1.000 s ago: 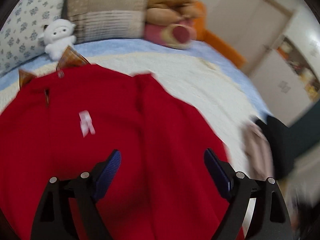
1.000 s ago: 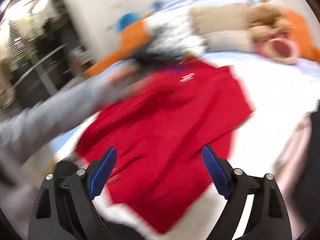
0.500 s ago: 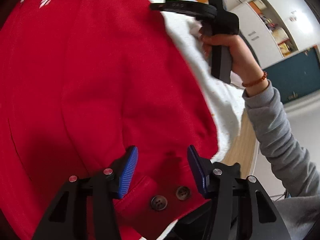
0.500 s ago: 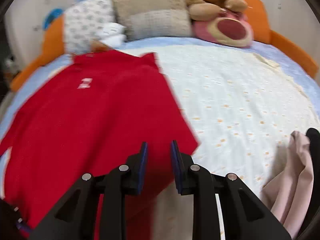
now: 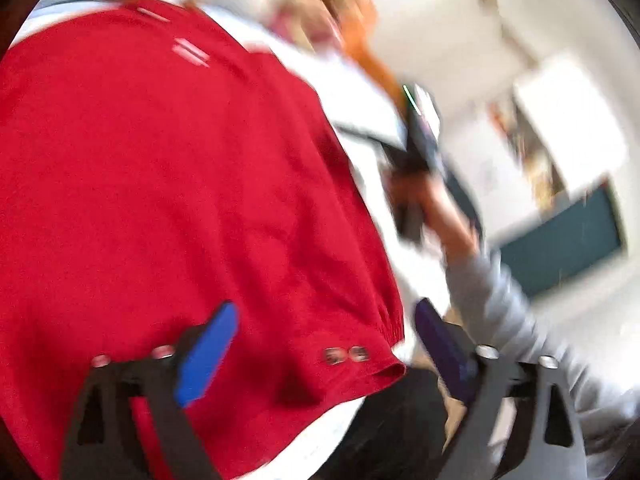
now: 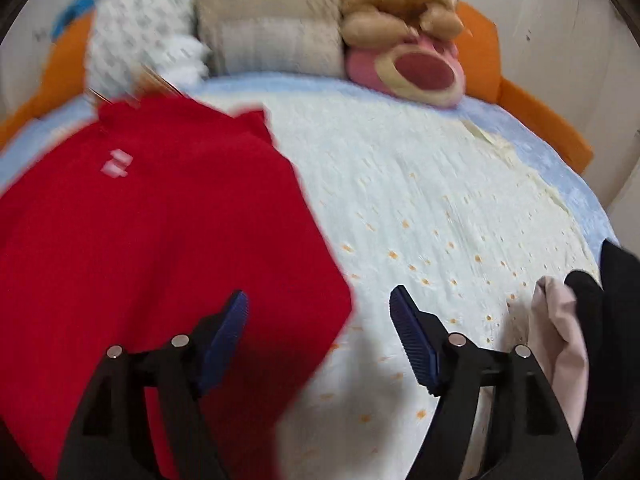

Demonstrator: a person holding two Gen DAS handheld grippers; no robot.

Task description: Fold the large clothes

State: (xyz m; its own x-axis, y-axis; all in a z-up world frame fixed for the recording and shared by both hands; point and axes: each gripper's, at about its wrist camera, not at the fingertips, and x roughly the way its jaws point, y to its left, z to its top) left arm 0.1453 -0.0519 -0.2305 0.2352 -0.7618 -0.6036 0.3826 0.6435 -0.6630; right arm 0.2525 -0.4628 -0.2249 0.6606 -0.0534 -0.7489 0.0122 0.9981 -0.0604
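The red garment (image 6: 160, 248) lies on the bed (image 6: 440, 208), sides apparently turned in but its length not yet folded, while the left hand-held gripper (image 5: 324, 344) and right hand-held gripper (image 6: 320, 340) are opening, pinching nothing.

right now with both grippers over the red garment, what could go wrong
1. Both sets of jaws are opening with nothing gripped, so the red garment may settle unevenly where it dropped.
2. The buttoned cuff lies at the bed edge between the left gripper fingers and could slide off.
3. The pink and black clothes lie near the right gripper and might get snagged.
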